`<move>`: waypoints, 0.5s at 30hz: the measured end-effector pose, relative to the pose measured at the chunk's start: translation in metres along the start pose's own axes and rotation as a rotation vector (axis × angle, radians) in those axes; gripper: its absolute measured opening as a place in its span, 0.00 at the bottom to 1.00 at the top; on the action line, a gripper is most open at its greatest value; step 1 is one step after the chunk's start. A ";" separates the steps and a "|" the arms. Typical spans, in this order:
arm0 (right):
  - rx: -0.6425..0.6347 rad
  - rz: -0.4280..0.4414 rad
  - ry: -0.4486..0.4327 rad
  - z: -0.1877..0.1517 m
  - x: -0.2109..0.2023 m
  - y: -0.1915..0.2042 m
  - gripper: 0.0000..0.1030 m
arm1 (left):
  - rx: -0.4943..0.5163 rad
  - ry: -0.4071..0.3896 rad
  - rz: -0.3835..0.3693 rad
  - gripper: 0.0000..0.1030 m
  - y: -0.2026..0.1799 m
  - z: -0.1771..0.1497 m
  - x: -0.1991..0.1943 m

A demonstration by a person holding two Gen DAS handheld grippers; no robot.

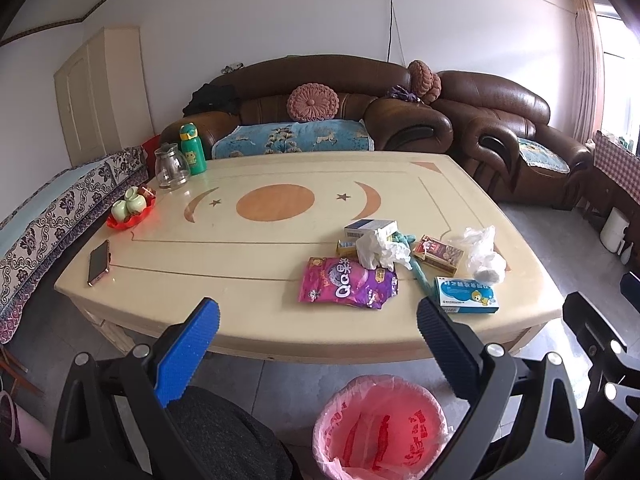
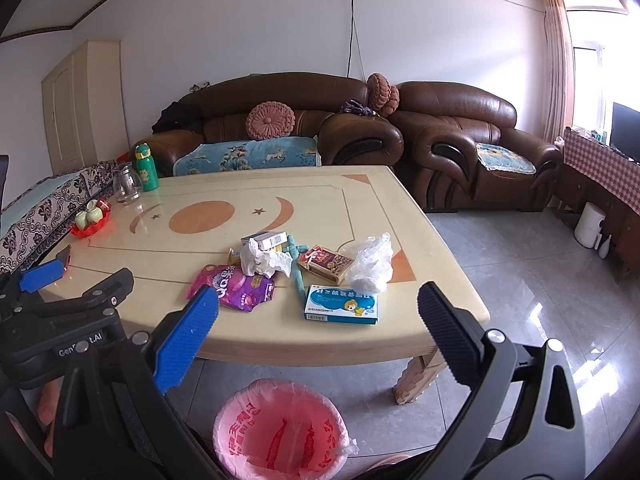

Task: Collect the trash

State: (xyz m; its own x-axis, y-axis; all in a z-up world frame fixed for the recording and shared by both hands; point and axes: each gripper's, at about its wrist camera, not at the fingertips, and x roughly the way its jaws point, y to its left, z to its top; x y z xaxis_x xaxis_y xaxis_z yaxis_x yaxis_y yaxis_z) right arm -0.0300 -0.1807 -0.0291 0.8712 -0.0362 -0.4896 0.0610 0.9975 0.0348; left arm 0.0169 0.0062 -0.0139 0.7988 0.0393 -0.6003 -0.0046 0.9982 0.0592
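Both my tools hang spread wide and empty above the near edge of the desk (image 1: 248,288).

My left tool (image 1: 318,316) and right tool (image 2: 318,316) grip nothing. The trash sits clustered on the desk's right side: purple snack bag (image 1: 346,288), crumpled tissue (image 1: 380,250), blue box (image 2: 342,305), clear plastic bag (image 2: 370,264). The pink-lined bin (image 2: 280,432) stands on the floor below.

The left gripper (image 1: 318,316) hangs wide apart above the pink-lined bin (image 1: 380,426), facing wrappers (image 1: 347,282) on the cream table (image 1: 248,256).
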 end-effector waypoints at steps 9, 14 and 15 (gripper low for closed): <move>-0.002 0.000 0.011 -0.003 0.018 0.002 0.95 | 0.005 0.017 0.005 0.94 0.001 0.001 0.010; -0.001 0.004 0.026 -0.002 0.029 0.002 0.95 | 0.011 0.036 0.012 0.94 0.000 0.004 0.019; -0.001 0.005 0.029 -0.002 0.031 0.002 0.95 | 0.011 0.041 0.011 0.94 0.000 0.004 0.022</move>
State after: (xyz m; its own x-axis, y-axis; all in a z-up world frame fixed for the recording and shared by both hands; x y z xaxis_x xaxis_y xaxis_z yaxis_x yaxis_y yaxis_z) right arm -0.0042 -0.1799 -0.0456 0.8570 -0.0297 -0.5145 0.0566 0.9977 0.0367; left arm 0.0366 0.0073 -0.0236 0.7734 0.0526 -0.6317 -0.0065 0.9972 0.0750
